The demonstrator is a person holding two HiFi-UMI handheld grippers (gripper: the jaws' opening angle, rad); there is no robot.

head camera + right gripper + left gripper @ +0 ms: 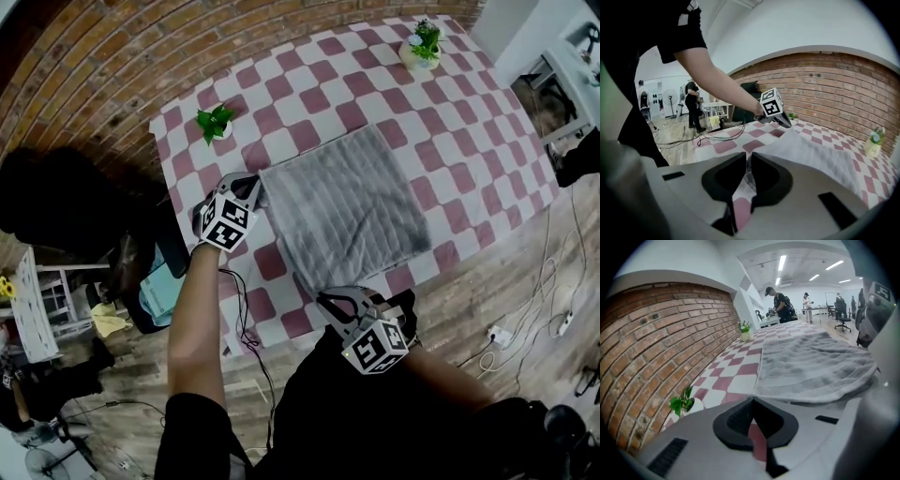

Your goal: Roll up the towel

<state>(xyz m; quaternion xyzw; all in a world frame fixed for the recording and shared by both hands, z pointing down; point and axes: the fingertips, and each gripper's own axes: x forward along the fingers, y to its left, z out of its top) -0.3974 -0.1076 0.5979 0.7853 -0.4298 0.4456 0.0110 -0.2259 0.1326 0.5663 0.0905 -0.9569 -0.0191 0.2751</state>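
Pinching two corners of the grey towel (347,202) at once, one in each claw. Gripping with the left claw (257,189), tips pressed together on the corner nearer the brick wall (656,343), the cloth's edge running straight off those tips in the left gripper view. Gripping with the right claw (306,287), closed down to a thin slit on the corner nearest the person's body, a sliver of grey fabric caught in that slit in the right gripper view. Raised slightly into a low ridge at the left claw's tips, as seen from the right gripper view, and otherwise lying flat. Spread open as a square near the middle of the table (309,56), on a red-and-white checked cover, turned at a slant to the table's edges. Flanked, well apart, by a leafy potted plant (216,122) on the wall-side edge beyond the left claw, and by a second plant (422,45) in a pale pot near the far corner. Reaching in over the table's near end with a bare left forearm (197,319), marker cubes turned up towards the head view. Ringed beyond the table by a wooden floor (487,281) strewn with cables. Backed, far off in the left gripper view, by several people (778,301) standing at desks under ceiling strip lights.
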